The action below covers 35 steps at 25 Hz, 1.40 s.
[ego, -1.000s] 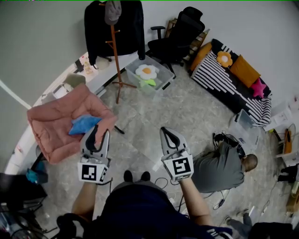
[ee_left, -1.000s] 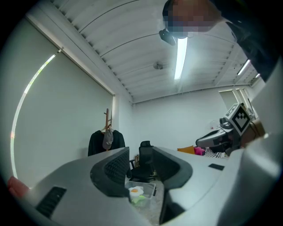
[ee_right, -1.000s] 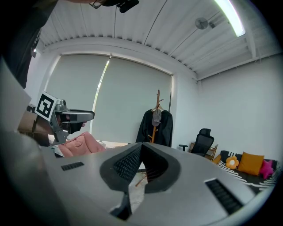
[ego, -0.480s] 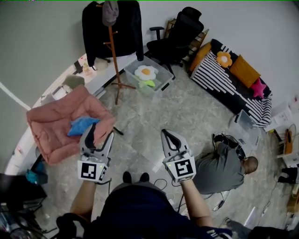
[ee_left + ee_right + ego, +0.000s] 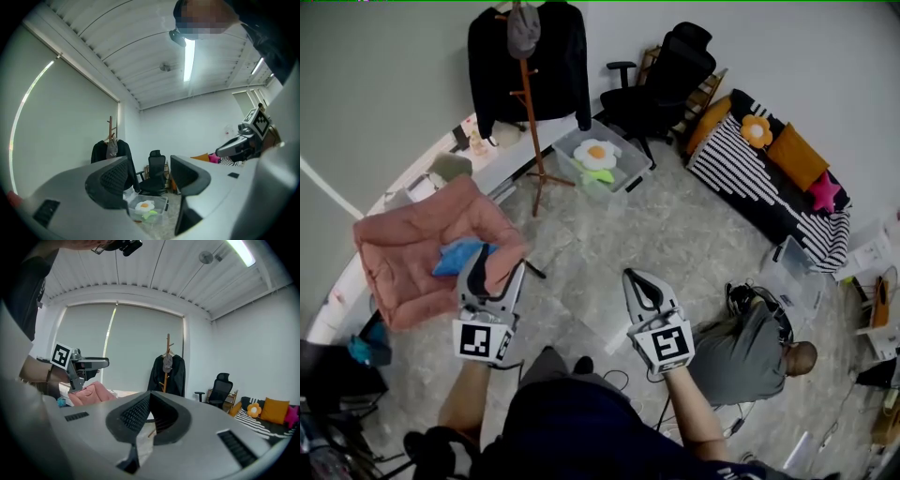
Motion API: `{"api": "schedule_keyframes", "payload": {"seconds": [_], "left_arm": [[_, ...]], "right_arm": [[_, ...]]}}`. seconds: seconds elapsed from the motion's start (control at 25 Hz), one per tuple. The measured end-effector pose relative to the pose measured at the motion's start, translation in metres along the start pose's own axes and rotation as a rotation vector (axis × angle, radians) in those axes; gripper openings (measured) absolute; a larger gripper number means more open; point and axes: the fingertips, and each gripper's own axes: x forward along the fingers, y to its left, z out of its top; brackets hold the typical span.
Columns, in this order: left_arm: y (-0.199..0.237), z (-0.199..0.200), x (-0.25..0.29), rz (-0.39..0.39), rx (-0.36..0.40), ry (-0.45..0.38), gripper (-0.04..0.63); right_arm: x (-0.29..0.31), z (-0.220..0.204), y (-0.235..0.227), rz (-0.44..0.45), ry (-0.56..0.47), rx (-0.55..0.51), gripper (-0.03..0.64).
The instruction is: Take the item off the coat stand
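A wooden coat stand (image 5: pixel 528 103) rises by the far wall with a black jacket (image 5: pixel 553 56) and a grey cap (image 5: pixel 523 26) hanging on it. The gripper views show the stand far off too: the coat stand (image 5: pixel 111 126) and the cap (image 5: pixel 167 363). My left gripper (image 5: pixel 495 266) is open and empty, over the edge of a pink cushion (image 5: pixel 412 253) where a blue cloth (image 5: pixel 453 259) lies. My right gripper (image 5: pixel 637 281) is shut and empty above the floor. Both are well short of the stand.
A clear bin holding a fried-egg plush (image 5: pixel 598 155) stands right of the stand's foot. Behind it is a black office chair (image 5: pixel 661 75), and a striped sofa (image 5: pixel 759 183) lies at the right. A person (image 5: pixel 750 342) crouches on the floor near my right gripper.
My left gripper's jaws have spread from narrow to wide beside the blue cloth. Both grippers have drifted slightly down in the head view. The right gripper stays shut.
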Motion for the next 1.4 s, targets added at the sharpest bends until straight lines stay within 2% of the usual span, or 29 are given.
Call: {"api": "schedule_keyframes", "payload": {"seconds": [0.24, 0.6, 0.84, 1.08, 1.4], "left_arm": [[0.014, -0.008, 0.042, -0.004, -0.013, 0.004, 0.285], [0.077, -0.024, 0.133, -0.021, -0.05, -0.015, 0.285], [0.116, -0.032, 0.199, -0.022, -0.035, -0.015, 0.285], [0.135, -0.039, 0.264, 0.02, -0.014, -0.01, 0.285], [0.147, -0.029, 0.368, 0.137, 0.04, -0.007, 0.285]], "right_arm": [[0.035, -0.002, -0.026, -0.003, -0.002, 0.014, 0.018], [0.148, 0.017, -0.068, -0.028, -0.002, 0.019, 0.018], [0.218, 0.034, -0.103, -0.027, -0.003, 0.002, 0.018], [0.269, 0.037, -0.151, 0.016, -0.006, -0.015, 0.018], [0.334, 0.057, -0.232, 0.147, -0.046, -0.047, 0.018]]}}
